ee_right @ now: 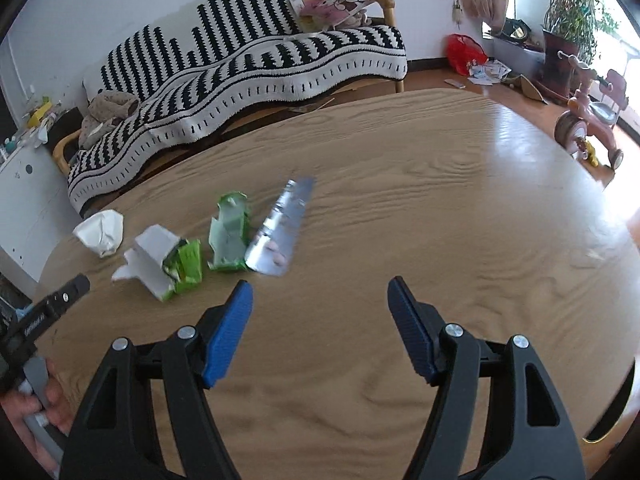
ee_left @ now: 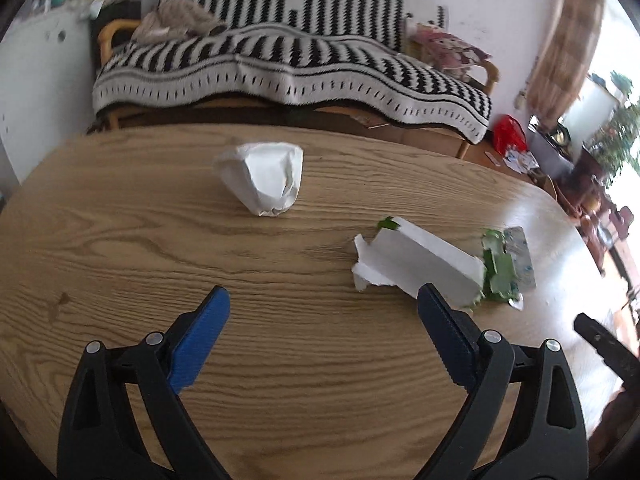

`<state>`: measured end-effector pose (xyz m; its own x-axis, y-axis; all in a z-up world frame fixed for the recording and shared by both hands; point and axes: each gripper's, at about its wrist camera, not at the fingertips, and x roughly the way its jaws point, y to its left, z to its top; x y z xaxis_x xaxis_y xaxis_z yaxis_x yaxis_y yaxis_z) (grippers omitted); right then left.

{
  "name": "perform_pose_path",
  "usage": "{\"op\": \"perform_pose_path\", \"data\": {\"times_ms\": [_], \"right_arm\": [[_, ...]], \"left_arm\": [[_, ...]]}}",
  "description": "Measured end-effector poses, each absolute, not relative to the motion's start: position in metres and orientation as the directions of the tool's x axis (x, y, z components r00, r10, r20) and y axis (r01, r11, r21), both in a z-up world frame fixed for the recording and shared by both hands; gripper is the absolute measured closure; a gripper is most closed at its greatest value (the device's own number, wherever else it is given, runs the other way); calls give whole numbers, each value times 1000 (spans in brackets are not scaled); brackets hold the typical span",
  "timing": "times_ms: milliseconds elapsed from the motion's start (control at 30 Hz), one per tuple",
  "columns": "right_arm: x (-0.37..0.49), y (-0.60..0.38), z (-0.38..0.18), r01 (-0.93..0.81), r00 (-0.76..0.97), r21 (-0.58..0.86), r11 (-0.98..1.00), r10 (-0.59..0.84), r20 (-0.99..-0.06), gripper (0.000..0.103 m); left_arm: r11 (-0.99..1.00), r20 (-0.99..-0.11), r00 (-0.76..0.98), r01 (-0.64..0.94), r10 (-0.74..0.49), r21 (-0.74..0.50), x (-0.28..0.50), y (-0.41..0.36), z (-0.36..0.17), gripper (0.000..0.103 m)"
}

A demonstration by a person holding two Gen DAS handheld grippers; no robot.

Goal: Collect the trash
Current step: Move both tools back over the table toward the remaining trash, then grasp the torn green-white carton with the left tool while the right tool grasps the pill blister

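Note:
Trash lies on a wooden table [ee_left: 280, 360]. A crumpled white paper cup [ee_left: 264, 178] is at the far middle in the left wrist view and at the left [ee_right: 102, 232] in the right wrist view. A torn white and green carton [ee_left: 424, 266] [ee_right: 160, 262] lies right of it. A second green carton piece [ee_right: 230, 234] and a silver blister pack [ee_right: 282, 232] [ee_left: 520, 256] lie beside it. My left gripper [ee_left: 322, 304] is open above the table, its right finger next to the carton. My right gripper [ee_right: 320, 294] is open and empty, just near of the blister pack.
A sofa with a black and white striped blanket [ee_left: 280, 64] [ee_right: 248, 68] stands behind the table. A red bag [ee_right: 464, 52], loose papers and a pink tricycle [ee_right: 592, 116] are on the floor at the right. A white cabinet [ee_right: 24, 200] stands at the left.

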<state>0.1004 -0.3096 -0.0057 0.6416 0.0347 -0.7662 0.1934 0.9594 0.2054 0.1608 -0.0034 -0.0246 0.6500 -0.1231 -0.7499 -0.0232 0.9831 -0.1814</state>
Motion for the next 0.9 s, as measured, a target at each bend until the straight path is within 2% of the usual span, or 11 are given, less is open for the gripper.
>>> {"op": "perform_pose_path", "data": {"times_ms": [133,400,500,600,633,667,800,867,900], "right_arm": [[130,-296,-19,195,636,247,949,70,-769,39],[167,-298,-43,223,616,318,921,120,-779,51],[175,-300,-49,226,617,340,913,136,-775,66],[176,-300,-50,214,618,361,908,160,-769,70],[176,-300,-49,201,619,358,912,165,-768,82],[175,-298,-47,180,623,359,916,176,-762,98],[165,-299,-39,145,628,342,928,181,-757,98],[159,-305,-33,138,635,341,930,181,-751,98],[156,-308,-31,137,638,341,930,180,-748,98]], "left_arm": [[966,-771,613,-46,-172,-253,177,-12,-39,11],[955,-800,557,-37,-225,-294,196,-50,-64,11],[942,-793,556,-51,-249,-331,202,-60,-64,10],[921,-783,557,-81,-276,-382,208,-67,-64,9],[912,-780,556,-91,-287,-400,210,-70,-63,9],[906,-778,556,-98,-294,-412,212,-72,-63,9],[869,-759,554,-122,-342,-480,216,-80,-63,9],[866,-755,553,-115,-352,-488,216,-84,-63,17],[862,-753,548,-108,-364,-495,215,-87,-64,39]]}}
